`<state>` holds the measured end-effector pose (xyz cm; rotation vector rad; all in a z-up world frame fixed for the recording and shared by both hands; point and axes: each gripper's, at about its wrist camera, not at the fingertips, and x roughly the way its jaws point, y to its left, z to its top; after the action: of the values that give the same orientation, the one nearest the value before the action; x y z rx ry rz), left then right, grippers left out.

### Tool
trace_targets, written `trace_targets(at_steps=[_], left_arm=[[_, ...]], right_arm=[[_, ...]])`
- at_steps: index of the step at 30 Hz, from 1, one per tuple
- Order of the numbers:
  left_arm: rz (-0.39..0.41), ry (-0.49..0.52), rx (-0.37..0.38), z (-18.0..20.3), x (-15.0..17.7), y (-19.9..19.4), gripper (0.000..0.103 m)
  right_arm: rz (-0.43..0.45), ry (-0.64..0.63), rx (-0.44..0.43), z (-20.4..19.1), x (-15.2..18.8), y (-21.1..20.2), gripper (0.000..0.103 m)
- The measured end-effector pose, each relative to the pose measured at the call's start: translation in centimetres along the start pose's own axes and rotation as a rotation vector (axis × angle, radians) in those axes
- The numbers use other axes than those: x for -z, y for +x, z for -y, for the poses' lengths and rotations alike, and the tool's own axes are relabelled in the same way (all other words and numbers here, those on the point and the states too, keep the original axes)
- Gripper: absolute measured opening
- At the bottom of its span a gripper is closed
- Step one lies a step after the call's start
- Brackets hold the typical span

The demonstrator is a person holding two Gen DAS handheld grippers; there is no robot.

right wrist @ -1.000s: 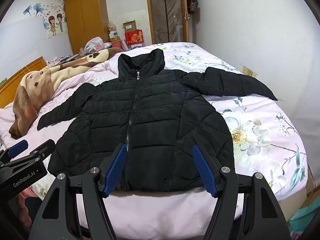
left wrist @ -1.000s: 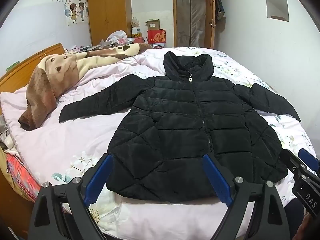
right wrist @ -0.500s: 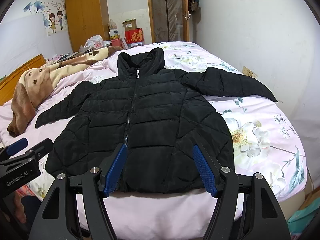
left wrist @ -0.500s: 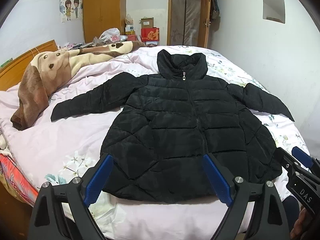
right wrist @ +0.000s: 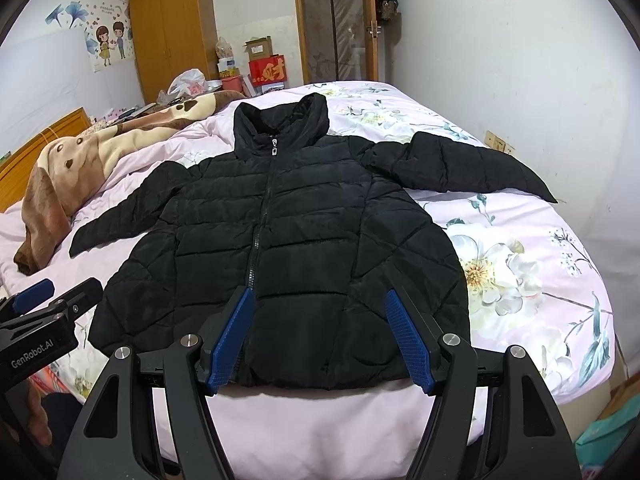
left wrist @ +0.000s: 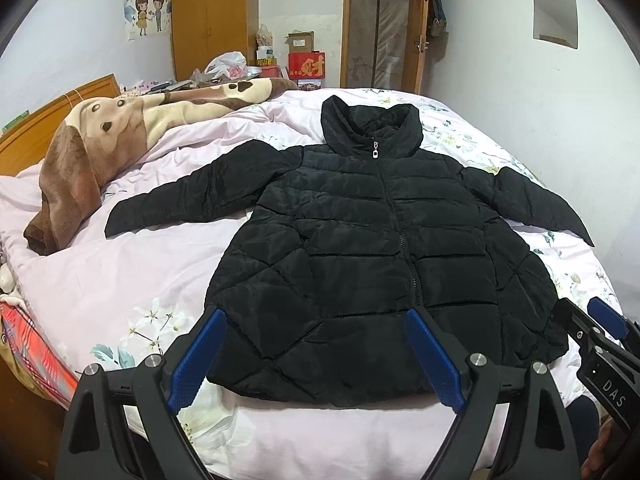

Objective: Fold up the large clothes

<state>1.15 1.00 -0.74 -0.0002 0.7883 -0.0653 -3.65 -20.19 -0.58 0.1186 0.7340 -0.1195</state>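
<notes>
A black jacket [left wrist: 360, 248] lies flat on the bed [left wrist: 120, 280], front up, zipped to the collar, with both sleeves stretched out to the sides. Its hem sits near the bed's near edge, and the collar points toward the door [left wrist: 376, 28] at the far end of the room.

The left tongs [left wrist: 316, 356] hang above the hem on the jacket's left half, spread wide, with nothing between the 2 blue pads. The right tongs [right wrist: 320, 336] hang above the hem just right of the zipper [right wrist: 260, 232], also spread and holding nothing. Neither pair touches the fabric as far as the views show.

Each tool shows at the edge of the other's view.

A brown and cream blanket [left wrist: 100, 144] with a dog print lies bunched along the bed's left side, apart from the left sleeve. A wardrobe [left wrist: 208, 20] stands against the far wall, with boxes [left wrist: 306, 60] and a plastic bag [left wrist: 226, 66] beside it.
</notes>
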Motion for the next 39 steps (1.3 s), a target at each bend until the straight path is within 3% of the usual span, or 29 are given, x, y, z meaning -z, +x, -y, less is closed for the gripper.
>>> trace_targets(at_steps=[39], left_arm=[[-0.046,-0.032,0.007,-1.1,0.1,2.0,0.092]], right_arm=[[-0.025,-0.001,0.018,0.1,0.1,1.3,0.069]])
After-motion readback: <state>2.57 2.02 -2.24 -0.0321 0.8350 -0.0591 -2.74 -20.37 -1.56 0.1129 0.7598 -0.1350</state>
